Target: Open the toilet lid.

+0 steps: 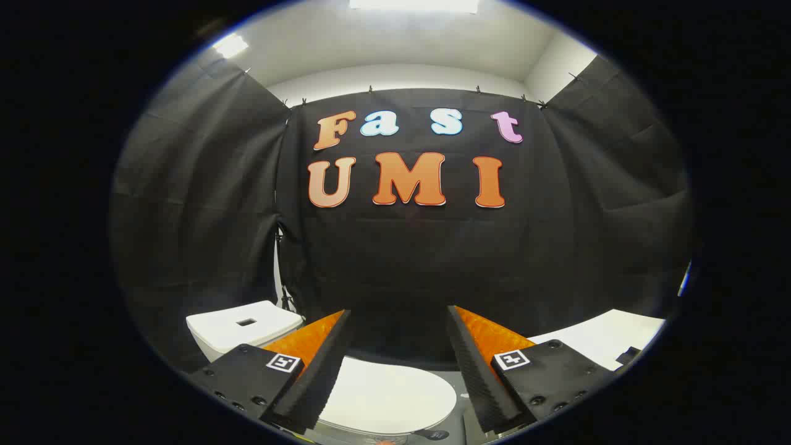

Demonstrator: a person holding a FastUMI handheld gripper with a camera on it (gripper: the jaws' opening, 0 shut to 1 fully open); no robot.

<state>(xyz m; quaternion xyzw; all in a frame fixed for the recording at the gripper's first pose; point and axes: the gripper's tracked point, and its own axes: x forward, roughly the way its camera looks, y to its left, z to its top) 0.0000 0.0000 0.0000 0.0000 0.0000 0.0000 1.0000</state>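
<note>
1. Overhead, the gripper point(398, 321) was held above the toilet and aimed toward the black cloth wall point(408, 247), which occupied the centre of the frame.
2. Its two fingers entered from the lower left and lower right of the frame and stood wide apart; the tool was released and grasped nothing.
3. Each finger carried a small square marker point(283, 362) on its mounting block, low in the frame.
4. The toilet lid point(389, 395) lay at the bottom centre of the frame, below the gap between the fingers, with its left edge hidden behind the left finger.
5. The lid was white, rounded, and flat down on the bowl, that is, closed.
6. Neither finger touched the lid; both were well apart from it.
7. The white tank point(244, 327) sat at the lower left of the frame, just left of the left finger, with a small dark rectangular opening in its top.
8. A white flat surface point(609, 340) showed at the lower right of the frame, beyond the right finger; what it belonged to could not be told.
9. A ceiling light point(414, 5) glowed at the top centre of the frame, above the white upper wall.
</note>
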